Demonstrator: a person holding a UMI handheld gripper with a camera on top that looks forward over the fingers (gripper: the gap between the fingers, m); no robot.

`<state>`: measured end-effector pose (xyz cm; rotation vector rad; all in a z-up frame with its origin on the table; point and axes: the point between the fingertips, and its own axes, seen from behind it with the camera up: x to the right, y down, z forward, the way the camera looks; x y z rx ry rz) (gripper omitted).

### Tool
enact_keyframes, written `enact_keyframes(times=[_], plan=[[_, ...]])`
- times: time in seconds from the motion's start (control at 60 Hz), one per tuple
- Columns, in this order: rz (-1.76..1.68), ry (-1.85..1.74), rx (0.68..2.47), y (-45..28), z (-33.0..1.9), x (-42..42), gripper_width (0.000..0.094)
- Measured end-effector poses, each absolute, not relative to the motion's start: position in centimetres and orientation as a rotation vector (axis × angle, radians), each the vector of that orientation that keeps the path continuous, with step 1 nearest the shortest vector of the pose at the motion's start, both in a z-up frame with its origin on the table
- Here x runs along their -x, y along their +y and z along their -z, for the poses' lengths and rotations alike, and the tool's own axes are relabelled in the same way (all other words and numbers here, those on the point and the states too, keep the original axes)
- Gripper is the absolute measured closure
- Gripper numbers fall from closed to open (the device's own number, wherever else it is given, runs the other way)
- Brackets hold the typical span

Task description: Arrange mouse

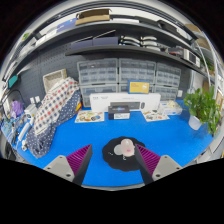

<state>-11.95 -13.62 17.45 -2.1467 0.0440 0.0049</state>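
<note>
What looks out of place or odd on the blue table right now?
Nothing stands out. The mouse lies on the round black mat on the blue table, between the open gripper fingers, untouched.

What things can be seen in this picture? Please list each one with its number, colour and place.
mouse: one, pale pinkish white, on the mouse mat, between the claw's fingers with a gap at each side
mouse mat: one, black, round, on the blue table just ahead of the fingers
table: one, blue top, beyond the fingers
printer: one, white and dark, at the table's far edge
drawer cabinets: a row, grey, against the back wall
plant: one, green, at the table's right end
patterned cloth: one, checked white and red, draped at the table's left
shelf: one, dark, above the cabinets, holding boxes
claw: one, grey fingers with magenta pads, open
</note>
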Motion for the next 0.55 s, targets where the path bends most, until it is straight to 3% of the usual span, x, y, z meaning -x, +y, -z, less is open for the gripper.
enact_keyframes(times=[0.55], plan=[[-0.021,-0.009,2.118,-20.0,-19.4,15.7,0.0086]])
